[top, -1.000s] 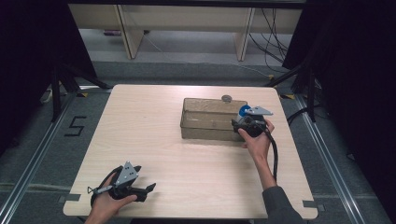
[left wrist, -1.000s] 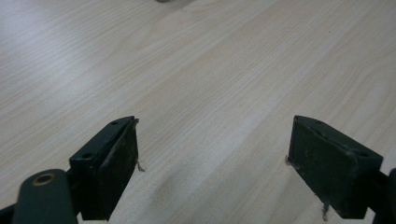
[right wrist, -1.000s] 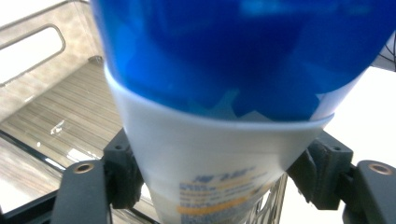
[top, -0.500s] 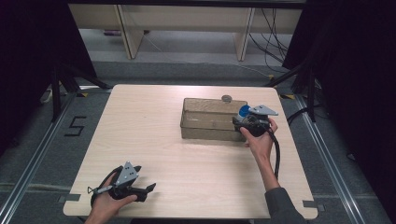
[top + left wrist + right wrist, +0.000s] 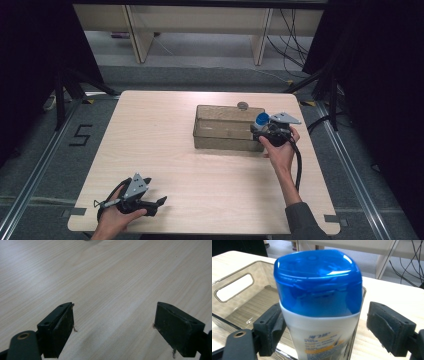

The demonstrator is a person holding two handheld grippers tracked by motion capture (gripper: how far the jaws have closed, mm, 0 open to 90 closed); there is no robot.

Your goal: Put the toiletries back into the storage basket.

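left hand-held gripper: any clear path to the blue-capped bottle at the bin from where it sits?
Probably yes. The left hand-held gripper rests open at the near left table edge, with bare tabletop toward the clear bin. But the right hand-held gripper straddles the bottle, blocking a grasp.

left gripper (image 5: pixel 161 201) jaws open; right gripper (image 5: pixel 255 131) jaws opening

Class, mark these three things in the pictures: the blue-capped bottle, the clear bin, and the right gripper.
blue-capped bottle (image 5: pixel 318 282), right gripper view, on its blue cap.
clear bin (image 5: pixel 222 142), high view, on its near wall.
right gripper (image 5: pixel 324 332), right gripper view, midway between its fingertips.
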